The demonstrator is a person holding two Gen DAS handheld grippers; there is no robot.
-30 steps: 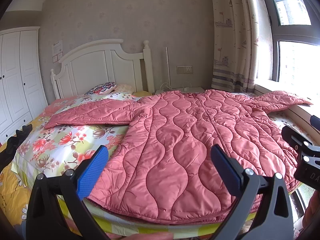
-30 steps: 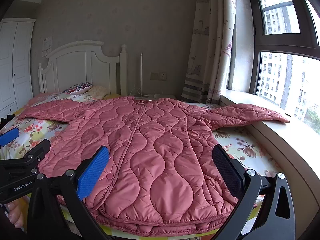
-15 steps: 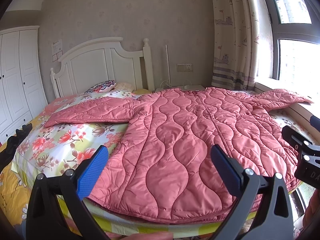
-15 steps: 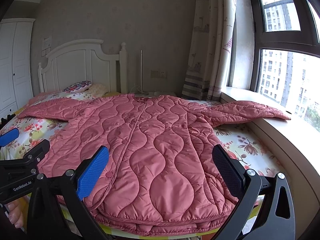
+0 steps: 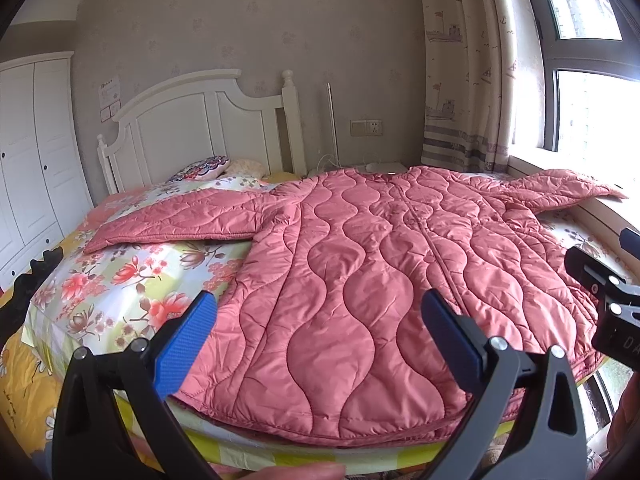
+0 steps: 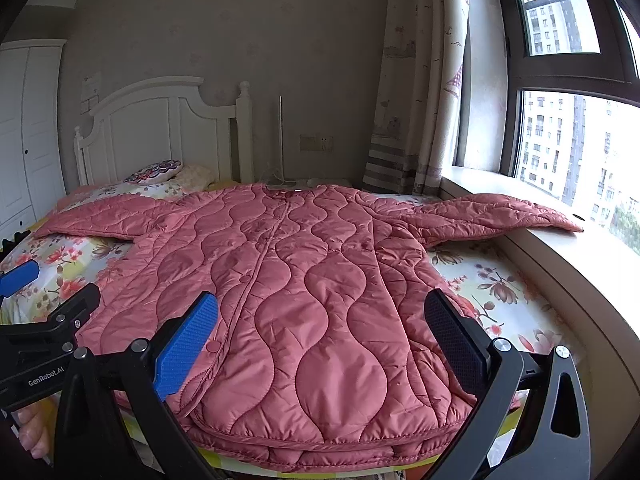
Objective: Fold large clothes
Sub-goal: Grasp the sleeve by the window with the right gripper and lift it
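Little has shifted: both views sit slightly higher over the bed (image 5: 100, 300). Left claw (image 5: 316, 332) and right claw (image 6: 320, 330) hang spread, empty. Pink quilted coat (image 6: 312, 280) looks soft, puffy, slippery; pinch the hem corners at lower frame.

The left hand-held gripper (image 5: 318, 334) points toward 12 o'clock, jaws spread wide, nothing between them. The right hand-held gripper (image 6: 320, 334) is likewise agape and empty, level beside it at 3 o'clock (a fingertip (image 5: 296, 471) shows at 6 o'clock).
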